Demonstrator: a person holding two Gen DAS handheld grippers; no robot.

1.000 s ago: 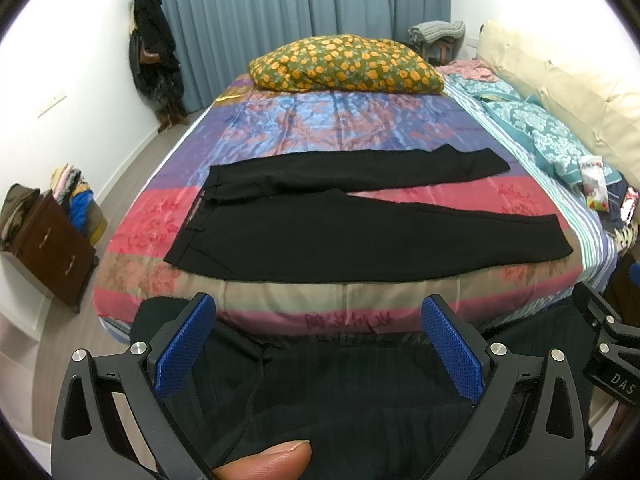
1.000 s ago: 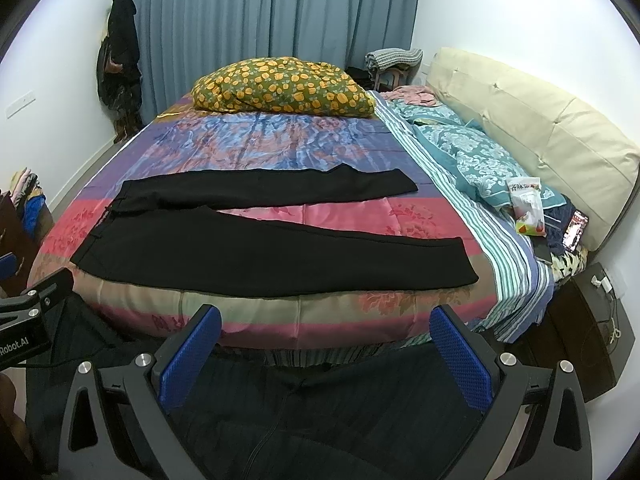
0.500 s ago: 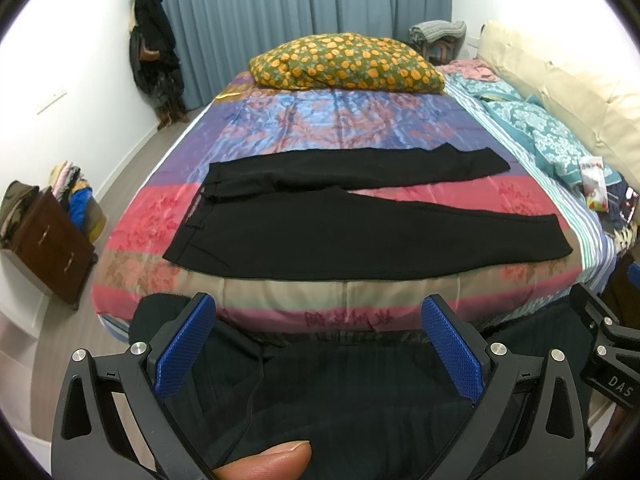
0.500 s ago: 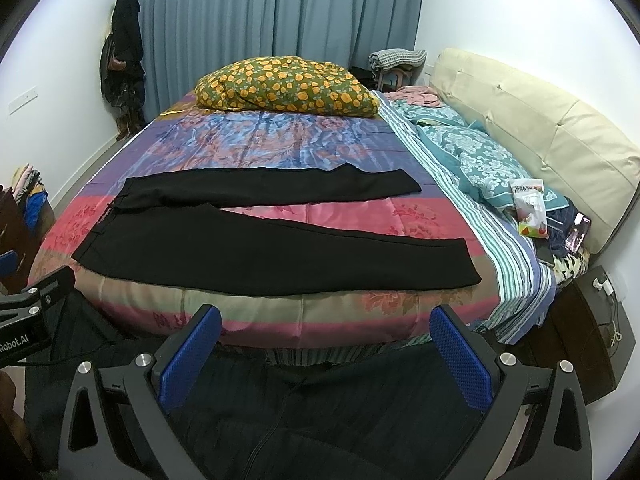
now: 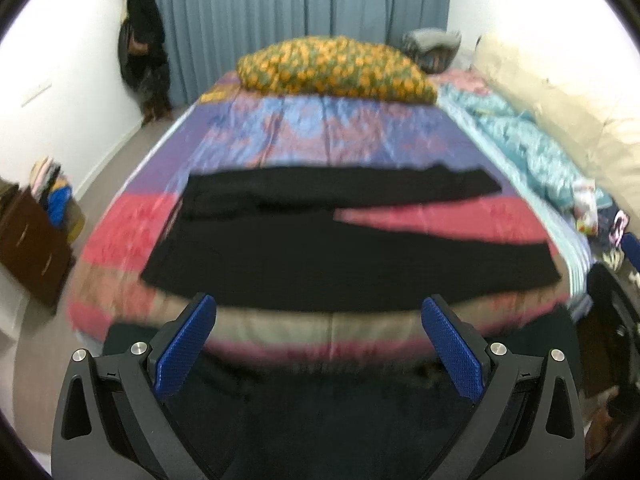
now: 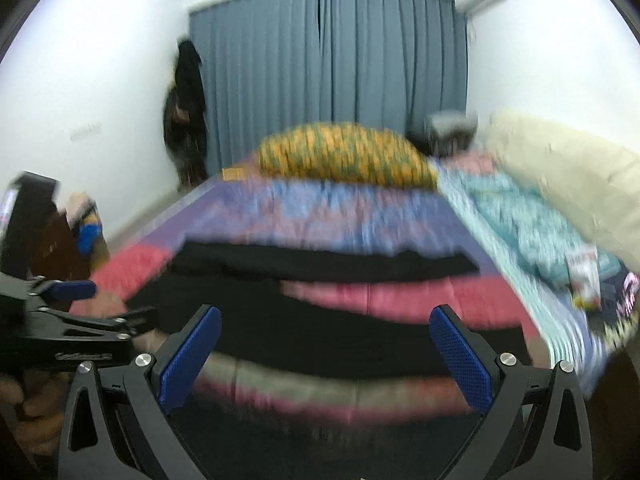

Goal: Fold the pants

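Black pants (image 5: 320, 248) lie flat across the near part of the bed, waistband to the left, the two legs spread apart and pointing right. They also show in the right wrist view (image 6: 304, 316). My left gripper (image 5: 318, 340) is open and empty, just short of the bed's near edge. My right gripper (image 6: 325, 354) is open and empty, also short of the near edge. The left gripper's body (image 6: 68, 340) shows at the left of the right wrist view. Both views are motion-blurred.
The bed has a colourful striped cover (image 5: 328, 136) with a yellow flowered pillow (image 5: 336, 68) at its far end. A teal quilt (image 5: 528, 144) and small items lie along the right side by a cream headboard (image 5: 568, 112). A brown cabinet (image 5: 32, 240) stands on the left.
Both grippers have moved up and forward toward the bed. The right wrist view has tilted upward, and the pants look nearer. Both grippers stay open.
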